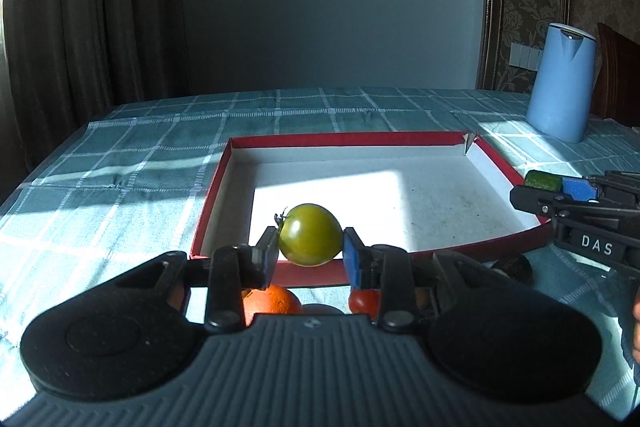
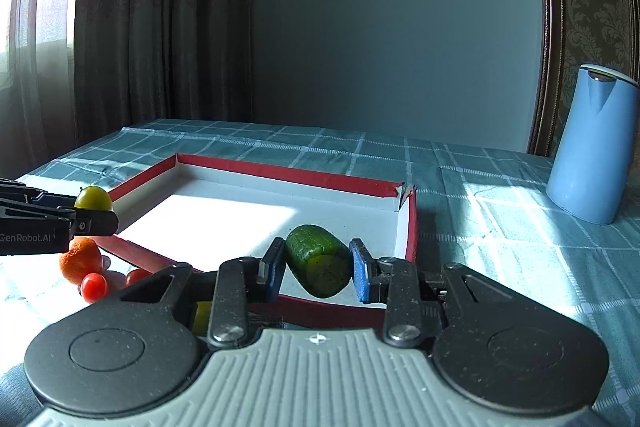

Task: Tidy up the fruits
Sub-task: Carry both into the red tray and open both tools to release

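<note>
My left gripper is shut on a green tomato and holds it above the near rim of a red, white-lined tray. My right gripper is shut on a green cucumber piece over the tray's near right corner. The right gripper also shows at the right edge of the left wrist view, and the left gripper with its tomato at the left of the right wrist view. An orange and a red cherry tomato lie on the cloth in front of the tray.
A checked teal tablecloth covers the table. A blue jug stands at the back right. Another red cherry tomato lies next to the orange. A yellowish item shows under the right gripper. Curtains and a wall stand behind the table.
</note>
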### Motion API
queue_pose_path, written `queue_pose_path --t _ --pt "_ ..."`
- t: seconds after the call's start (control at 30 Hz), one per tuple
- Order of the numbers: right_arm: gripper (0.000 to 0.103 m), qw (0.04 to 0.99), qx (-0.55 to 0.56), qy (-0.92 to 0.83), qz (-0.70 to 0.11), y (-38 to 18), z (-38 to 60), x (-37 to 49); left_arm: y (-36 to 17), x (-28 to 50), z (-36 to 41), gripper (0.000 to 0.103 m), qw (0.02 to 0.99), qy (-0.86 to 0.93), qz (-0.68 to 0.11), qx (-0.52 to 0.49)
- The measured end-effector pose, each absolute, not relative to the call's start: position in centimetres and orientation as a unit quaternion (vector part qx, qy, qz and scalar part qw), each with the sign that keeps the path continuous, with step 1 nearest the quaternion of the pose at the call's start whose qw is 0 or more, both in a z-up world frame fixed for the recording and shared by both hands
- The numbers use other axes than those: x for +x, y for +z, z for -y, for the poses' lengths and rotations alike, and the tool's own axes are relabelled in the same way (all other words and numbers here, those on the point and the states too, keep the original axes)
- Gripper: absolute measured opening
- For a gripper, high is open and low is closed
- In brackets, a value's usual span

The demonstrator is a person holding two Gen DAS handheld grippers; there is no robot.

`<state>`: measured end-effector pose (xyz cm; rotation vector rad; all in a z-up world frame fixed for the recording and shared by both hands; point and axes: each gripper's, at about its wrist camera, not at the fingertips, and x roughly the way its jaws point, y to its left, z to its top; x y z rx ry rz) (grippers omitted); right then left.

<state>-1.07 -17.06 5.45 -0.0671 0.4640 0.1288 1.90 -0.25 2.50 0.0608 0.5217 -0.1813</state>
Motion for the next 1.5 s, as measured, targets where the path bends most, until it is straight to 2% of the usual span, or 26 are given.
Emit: queue_pose_path --t 0.43,0.8,0.87,0.93,1.0,1.1,1.23,1.5 --pt "0.034 0.948 -0.008 0.032 -0.317 2.8 17.8 9.1 1.4 10.3 -0.1 0.031 0.95 -0.048 -0.307 0.014" --pt "0.034 0.941 0.006 0.022 -0.338 2.1 18.5 10.9 0.1 13.2 -0.5 0.032 0.94 -0.035 -0.339 0.01" --pt "0.034 0.94 0.014 0.021 -0.34 2.1 18.7 11.0 0.3 12.8 -0.3 0.044 0.945 -0.027 -0.325 0.018" --pt "0.039 0.94 0.017 0.018 -0.341 2.1 18.7 11.0 0.6 12.3 -0.2 0.06 0.951 -0.022 -0.308 0.024" --pt "0.054 0.939 0.012 0.02 -0.343 2.0 18.7 11.0 0.9 11.8 -0.3 0.069 0.955 -0.023 -0.296 0.023" --pt "0.062 0.942 0.008 0.023 -0.336 2.2 18.5 10.6 1.3 11.0 -0.5 0.079 0.96 -0.026 -0.276 0.024" --pt "0.069 0.945 0.003 0.02 -0.327 2.4 18.4 10.2 1.7 10.1 -0.8 0.083 0.966 -0.032 -0.256 0.021" --pt "0.072 0.952 0.03 0.016 -0.305 2.8 19.4 9.2 1.9 7.5 -2.8 0.085 0.968 -0.024 -0.249 -0.014"
